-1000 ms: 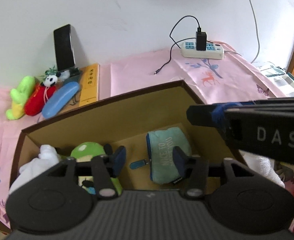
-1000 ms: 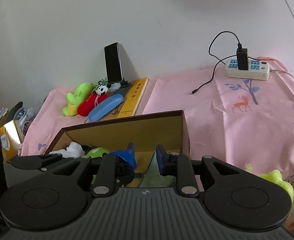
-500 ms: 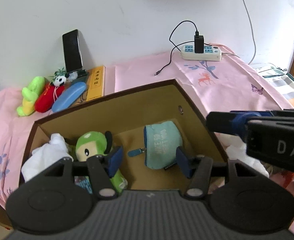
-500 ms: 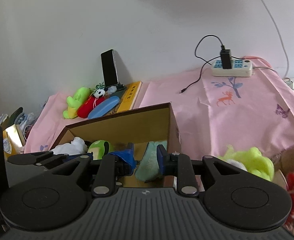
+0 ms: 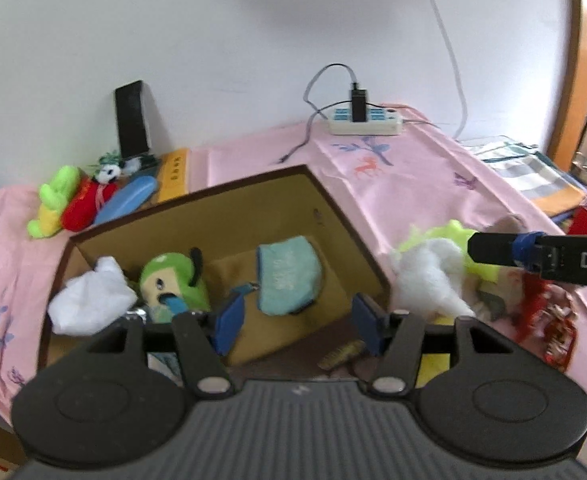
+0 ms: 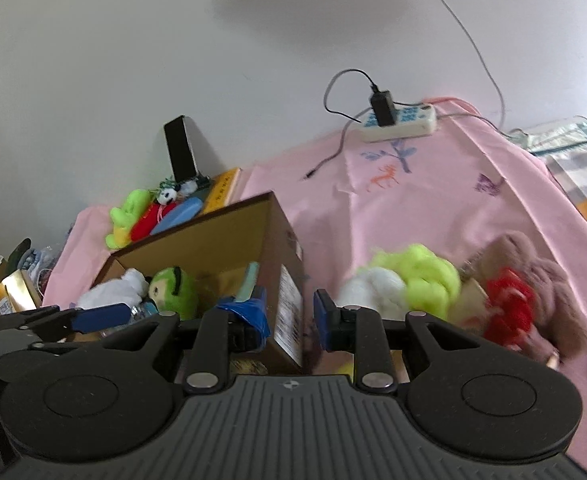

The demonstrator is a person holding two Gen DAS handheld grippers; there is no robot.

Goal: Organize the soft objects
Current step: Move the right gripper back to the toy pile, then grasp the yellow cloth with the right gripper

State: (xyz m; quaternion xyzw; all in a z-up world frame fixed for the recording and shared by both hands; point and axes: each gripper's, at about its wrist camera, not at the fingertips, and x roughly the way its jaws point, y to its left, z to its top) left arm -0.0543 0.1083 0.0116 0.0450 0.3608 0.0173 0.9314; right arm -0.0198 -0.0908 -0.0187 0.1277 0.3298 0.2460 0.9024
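An open cardboard box point(image 5: 333, 216) holds a white soft thing point(image 5: 93, 300), a green plush point(image 5: 173, 280) and a teal pouch point(image 5: 289, 280). My left gripper point(image 5: 298, 326) hovers open over the box's near edge, with nothing between its fingers. Right of the box lies a pile of soft toys: a white fluffy one point(image 6: 373, 292), a neon yellow one point(image 6: 425, 276), a red one point(image 6: 509, 304) and a brown plush point(image 6: 533, 264). My right gripper point(image 6: 291, 316) is by the box's right corner, left of the pile. Its jaws are opening and hold nothing.
At the back left, a green plush point(image 5: 53, 200), a red plush point(image 5: 85, 208) and a blue case point(image 5: 127, 202) lie by a yellow book point(image 5: 175, 176) and a propped phone point(image 5: 131, 120). A power strip point(image 5: 365, 122) with cables sits by the wall. Pink cloth point(image 5: 413, 184) covers the table.
Both views have drawn back and shifted right, so the soft-toy pile right of the box has come into sight. The right jaws have widened a little. The left jaws stay open.
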